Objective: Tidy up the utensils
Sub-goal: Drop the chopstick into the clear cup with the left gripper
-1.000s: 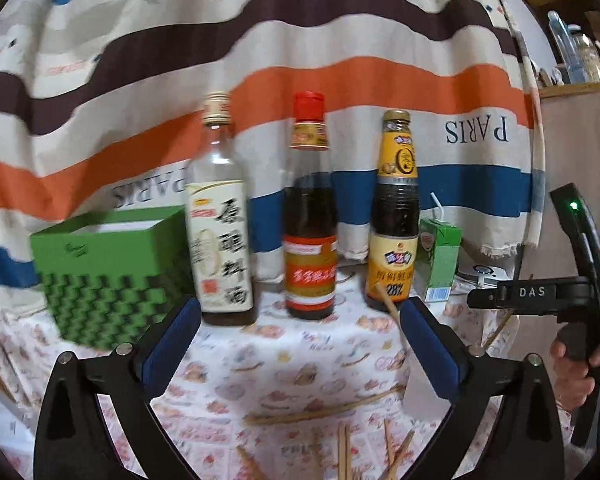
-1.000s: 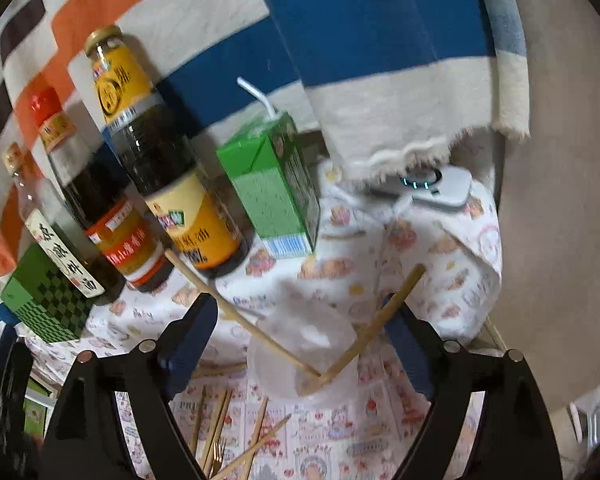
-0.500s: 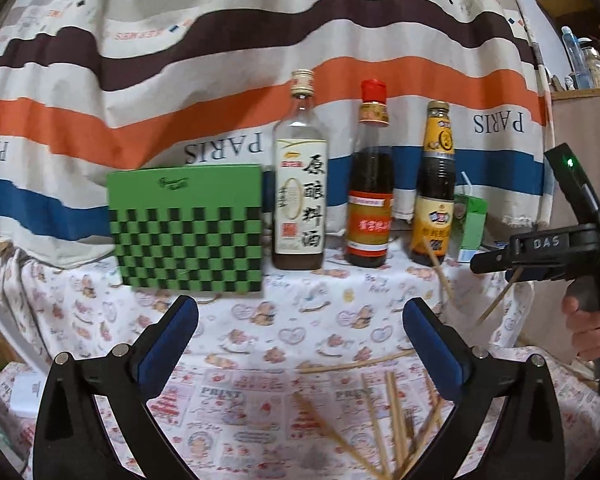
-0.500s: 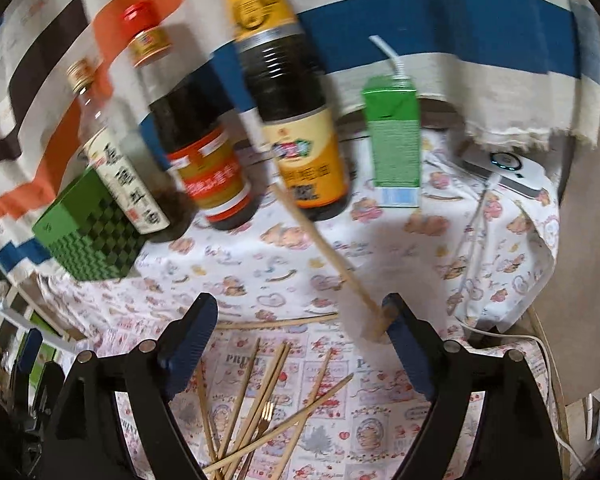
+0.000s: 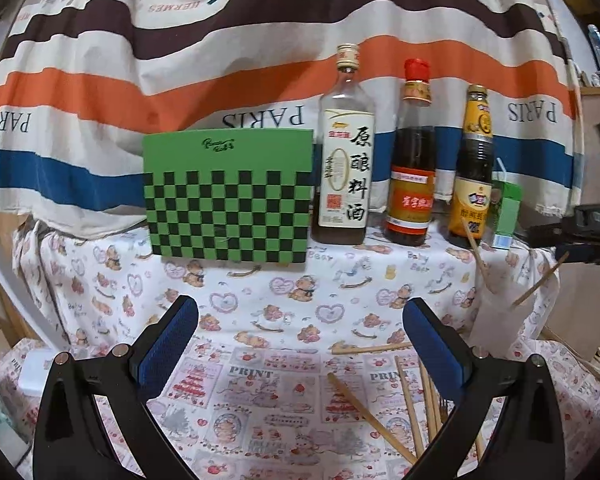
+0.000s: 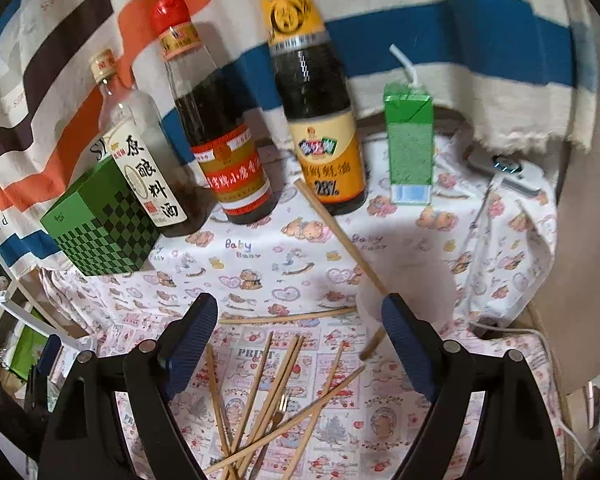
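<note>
The right hand-held gripper [image 6: 300,336] hangs spread and empty over the scattered chopsticks [image 6: 276,396], well placed to pick one. The left hand-held gripper [image 5: 300,344] is spread too. Beside the pile stands a clear cup [image 6: 369,320] holding two chopsticks, probably the collecting place. The desk [image 6: 260,264] lies open between the pile and the bottles [image 6: 315,120].

place: home | cues: sauce bottles [image 5: 409,168], chopsticks [image 6: 260,392], printed tablecloth [image 5: 260,300]

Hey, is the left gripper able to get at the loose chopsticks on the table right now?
Probably yes. The left gripper is open and empty, and the loose chopsticks lie flat on the cloth just below its right finger, nothing covering them.
</note>
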Tool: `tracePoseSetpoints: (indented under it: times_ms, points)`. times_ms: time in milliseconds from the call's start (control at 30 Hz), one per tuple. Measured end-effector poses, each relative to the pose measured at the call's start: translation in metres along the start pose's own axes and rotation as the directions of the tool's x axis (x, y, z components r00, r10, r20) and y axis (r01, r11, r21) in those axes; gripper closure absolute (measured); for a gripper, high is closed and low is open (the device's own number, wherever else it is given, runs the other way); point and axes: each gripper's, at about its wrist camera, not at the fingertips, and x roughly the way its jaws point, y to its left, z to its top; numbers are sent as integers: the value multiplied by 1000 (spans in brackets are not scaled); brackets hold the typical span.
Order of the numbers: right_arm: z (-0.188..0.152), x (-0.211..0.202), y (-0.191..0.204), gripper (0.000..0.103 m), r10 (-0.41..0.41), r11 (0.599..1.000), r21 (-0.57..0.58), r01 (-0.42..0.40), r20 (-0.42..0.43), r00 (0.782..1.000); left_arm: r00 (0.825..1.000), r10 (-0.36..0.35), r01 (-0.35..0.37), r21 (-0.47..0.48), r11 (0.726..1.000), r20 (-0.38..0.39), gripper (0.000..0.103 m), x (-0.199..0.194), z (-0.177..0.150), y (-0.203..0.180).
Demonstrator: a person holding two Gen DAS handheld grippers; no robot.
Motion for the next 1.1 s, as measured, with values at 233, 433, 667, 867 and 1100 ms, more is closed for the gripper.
tracePoseSetpoints:
  times_ms: [233,433,667,867,1100]
  points:
    - [-27,-23,-10,17,11,999,45,-12,25,1000,1000,2,-2,-18,1000,-20,1,2,-2,4]
    - [-70,-6,-22,17,95,991,90,-100,61,994,996,40,-40,5,999,-84,1,17,-13,-1]
    - [-97,52,-29,19,28,997,68,-25,-39,999,965,11,-8,15,1000,-261,1,53,-34,-5]
    - [-106,81,-33,36,35,997,68,-27,-110,993,924,-68,67,-15,998,-377,1,80,-51,-1]
    - [-104,105,-37,53,-18,992,116,47,-234,972,953,69,-38,110,993,-295,1,79,-53,-2]
